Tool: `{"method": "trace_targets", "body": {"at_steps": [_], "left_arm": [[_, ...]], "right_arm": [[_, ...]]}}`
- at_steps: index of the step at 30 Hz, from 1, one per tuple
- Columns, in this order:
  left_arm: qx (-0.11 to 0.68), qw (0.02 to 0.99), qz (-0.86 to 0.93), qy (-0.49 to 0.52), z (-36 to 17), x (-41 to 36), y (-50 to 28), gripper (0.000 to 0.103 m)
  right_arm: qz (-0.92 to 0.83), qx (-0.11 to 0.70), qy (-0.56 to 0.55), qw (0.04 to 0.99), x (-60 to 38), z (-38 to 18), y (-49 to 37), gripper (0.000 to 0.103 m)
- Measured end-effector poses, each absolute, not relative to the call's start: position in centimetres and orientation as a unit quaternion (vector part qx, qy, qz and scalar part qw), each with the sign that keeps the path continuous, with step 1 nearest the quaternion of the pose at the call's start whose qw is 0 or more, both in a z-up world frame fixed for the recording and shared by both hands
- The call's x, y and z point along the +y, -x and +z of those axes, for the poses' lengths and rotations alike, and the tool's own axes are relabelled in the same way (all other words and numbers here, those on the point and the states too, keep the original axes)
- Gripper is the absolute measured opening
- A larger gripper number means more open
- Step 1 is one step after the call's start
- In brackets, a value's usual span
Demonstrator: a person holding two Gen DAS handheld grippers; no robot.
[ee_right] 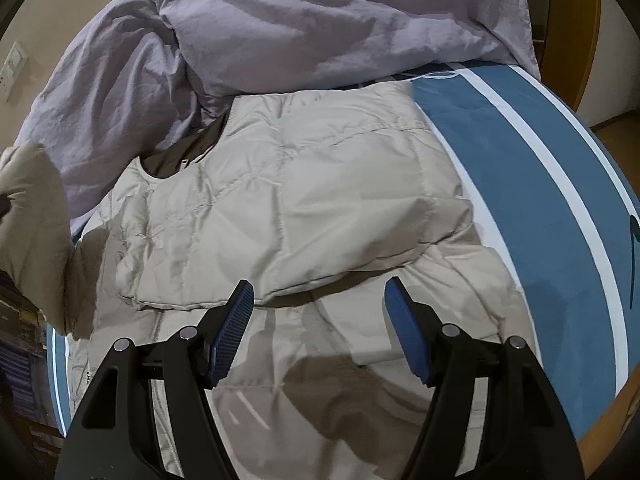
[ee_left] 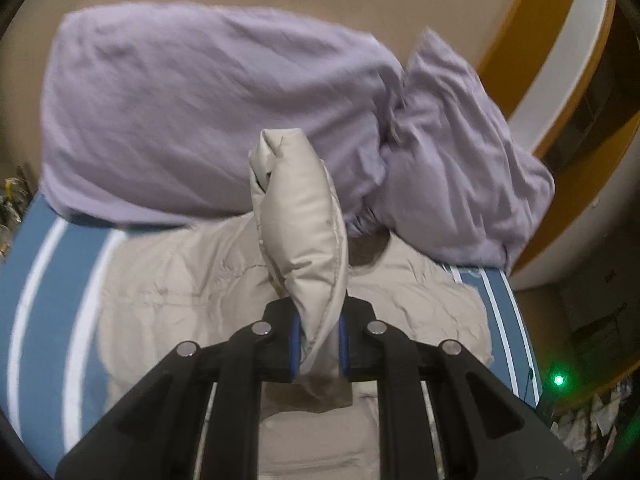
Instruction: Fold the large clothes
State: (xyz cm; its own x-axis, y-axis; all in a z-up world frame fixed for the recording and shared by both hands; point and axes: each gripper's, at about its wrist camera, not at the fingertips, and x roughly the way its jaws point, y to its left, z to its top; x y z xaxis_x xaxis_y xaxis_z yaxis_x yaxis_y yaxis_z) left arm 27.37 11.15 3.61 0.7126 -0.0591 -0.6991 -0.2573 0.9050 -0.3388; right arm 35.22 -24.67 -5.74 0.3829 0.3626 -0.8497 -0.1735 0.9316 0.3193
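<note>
Left wrist view: left gripper point(ee_left: 318, 344) clenched on a padded fold of the beige puffer jacket point(ee_left: 180, 292), blue pads point(ee_left: 295, 344) pressing the fabric from both sides. Pinched part, a sleeve point(ee_left: 302, 216) by the look of it, raised upright off the rest of the garment and ending in a crumpled tip. Remainder of the jacket spread flat below on a blue bed cover point(ee_left: 44, 300) with white stripes. Beyond it, a heap of lilac bedding point(ee_left: 200, 112), bunched and creased, touching the jacket's far edge near the dark collar opening. Tan wall behind, a wooden frame at right, a small green light low on the right. Right wrist view: right gripper point(ee_right: 318, 330) spread wide, nothing between its ribbed blue pads point(ee_right: 232, 332), hovering above the jacket point(ee_right: 304, 184); contact with the fabric not visible. One quilted panel lying folded across the body, its lower edge just ahead of the fingertips, a shadowed crease beneath. Dark lining showing at the neck, upper left. Raised sleeve point(ee_right: 32, 220) at the left edge. Lilac bedding point(ee_right: 300, 24) piled along the jacket's top edge; striped blue cover point(ee_right: 540, 200) bare to the right.
</note>
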Motion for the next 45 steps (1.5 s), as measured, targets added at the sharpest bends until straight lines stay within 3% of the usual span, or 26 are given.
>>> {"method": "trace_targets", "body": {"at_steps": [12, 21, 28, 30, 41, 45], "left_arm": [[0.475, 0.86, 0.052, 0.181, -4.6, 4.5, -32.8, 0.019], [0.469, 0.866, 0.027, 0.172, -5.1, 1.6, -33.7, 0.053], [0.412, 0.882, 0.026, 0.226, -2.8, 3.0, -33.1, 0.054], [0.396, 0.896, 0.034, 0.2, -1.7, 2.4, -33.0, 0.058], [0.491, 0.853, 0.101, 0.149, -7.6, 2.1, -34.9, 0.058], [0.504, 0.853, 0.11, 0.082, -10.2, 0.4, -35.3, 0.06]], "right_arm": [[0.168, 0.534, -0.085, 0.824, -26.7, -6.9, -37.1, 0.07], [0.197, 0.526, -0.071, 0.824, -26.6, -6.6, -39.2, 0.071], [0.216, 0.52, -0.074, 0.823, -27.0, -6.5, -39.9, 0.071], [0.216, 0.519, -0.075, 0.823, -27.3, -6.5, -40.0, 0.071], [0.205, 0.513, -0.086, 0.829, -28.4, -6.2, -39.6, 0.071], [0.187, 0.512, -0.09, 0.833, -29.3, -6.5, -38.6, 0.071]]}}
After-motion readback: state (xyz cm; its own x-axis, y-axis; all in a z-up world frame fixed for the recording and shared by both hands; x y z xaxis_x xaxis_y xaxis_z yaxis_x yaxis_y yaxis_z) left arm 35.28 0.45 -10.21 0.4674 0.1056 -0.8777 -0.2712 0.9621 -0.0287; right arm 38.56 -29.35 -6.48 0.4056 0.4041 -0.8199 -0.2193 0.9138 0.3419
